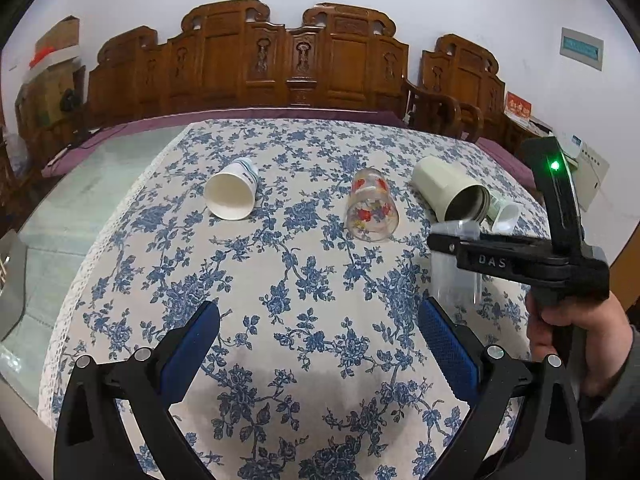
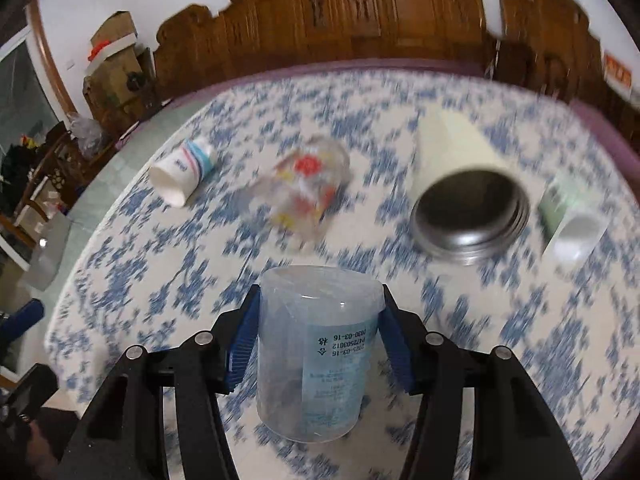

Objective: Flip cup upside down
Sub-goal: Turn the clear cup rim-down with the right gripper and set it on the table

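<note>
- Right gripper point(image 2: 316, 344) clamps the clear plastic cup with printed label point(image 2: 314, 352), closed end up, over the near blue-floral tablecloth point(image 2: 160, 300)
- Left gripper point(image 1: 318, 344) spread open, empty
- Flip looks nearly done; next, lower the rim flat and release

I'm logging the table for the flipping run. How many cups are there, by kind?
Paper cup, lying on its side: 2
Printed glass, lying on its side: 1
Cream steel-lined cup, lying on its side: 1
Clear plastic cup, held in the right hand-held gripper: 1
Total: 5
</note>
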Tool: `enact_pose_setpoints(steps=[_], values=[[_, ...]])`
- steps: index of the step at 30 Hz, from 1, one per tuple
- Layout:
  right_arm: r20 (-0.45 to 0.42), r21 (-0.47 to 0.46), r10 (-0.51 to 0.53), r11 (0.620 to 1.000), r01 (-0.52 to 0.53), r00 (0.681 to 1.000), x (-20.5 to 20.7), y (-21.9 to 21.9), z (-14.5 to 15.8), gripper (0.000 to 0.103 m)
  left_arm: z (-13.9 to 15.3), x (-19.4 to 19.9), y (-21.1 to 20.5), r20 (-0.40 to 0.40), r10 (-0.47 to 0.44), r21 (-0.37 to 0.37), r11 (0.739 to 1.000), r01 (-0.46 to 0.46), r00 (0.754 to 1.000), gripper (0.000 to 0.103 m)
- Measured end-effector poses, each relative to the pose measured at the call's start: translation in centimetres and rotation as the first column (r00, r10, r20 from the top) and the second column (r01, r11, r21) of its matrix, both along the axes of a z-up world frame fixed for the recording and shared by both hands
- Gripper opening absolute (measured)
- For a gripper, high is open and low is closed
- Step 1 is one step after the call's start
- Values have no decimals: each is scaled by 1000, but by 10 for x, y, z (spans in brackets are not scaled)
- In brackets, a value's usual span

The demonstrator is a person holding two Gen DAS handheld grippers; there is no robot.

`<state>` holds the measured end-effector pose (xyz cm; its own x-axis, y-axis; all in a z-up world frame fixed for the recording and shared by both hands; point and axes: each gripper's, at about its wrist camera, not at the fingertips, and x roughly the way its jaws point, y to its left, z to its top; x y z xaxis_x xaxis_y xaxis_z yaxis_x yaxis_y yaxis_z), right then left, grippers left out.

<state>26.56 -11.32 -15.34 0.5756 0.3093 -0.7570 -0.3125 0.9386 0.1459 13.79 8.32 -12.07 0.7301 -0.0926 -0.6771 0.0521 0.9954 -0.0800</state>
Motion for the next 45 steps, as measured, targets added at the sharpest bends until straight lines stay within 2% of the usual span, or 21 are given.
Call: enact_pose_setpoints(steps=[3, 7, 11, 17, 26, 30, 35, 37, 45], values=[[86, -62, 3, 998, 3, 996, -2, 5, 0, 59, -1, 0, -1, -3, -3, 2, 1000, 3, 1000, 95], [137, -130, 27, 991, -9, 990, -15, 12, -6, 59, -2, 1, -4, -6, -7, 9, 1000, 7, 1000, 95], [192, -145, 36, 989, -8, 981, -33, 12, -8, 59, -2, 0, -5, -4, -11, 12, 1000, 11, 1000, 95], [175, -110, 27, 994, -8, 984, -51, 5, -10, 58, -2, 0, -6, -1, -12, 12, 1000, 12, 1000, 95], [107, -42, 15, 999, -11, 994, -54, -2, -11, 59, -1, 0, -8, 0, -15, 15, 1000, 15, 1000, 95], [106, -27, 21, 999, -19, 994, -58, -5, -7, 69, -2, 0, -8, -4, -13, 16, 1000, 13, 1000, 95], [105, 4, 8, 1000, -8, 994, -73, -15, 0, 76, -3, 0, -10, -3, -11, 22, 1000, 11, 1000, 95], [110, 11, -2, 1000, 1, 994, -81, -20, 5, 83, -5, -1, -12, -8, -7, 30, 1000, 7, 1000, 95], [118, 28, -53, 998, 50, 992, -111, -46, 19, 95, -8, -5, -23, -21, 4, 54, 999, -3, 1000, 95]])
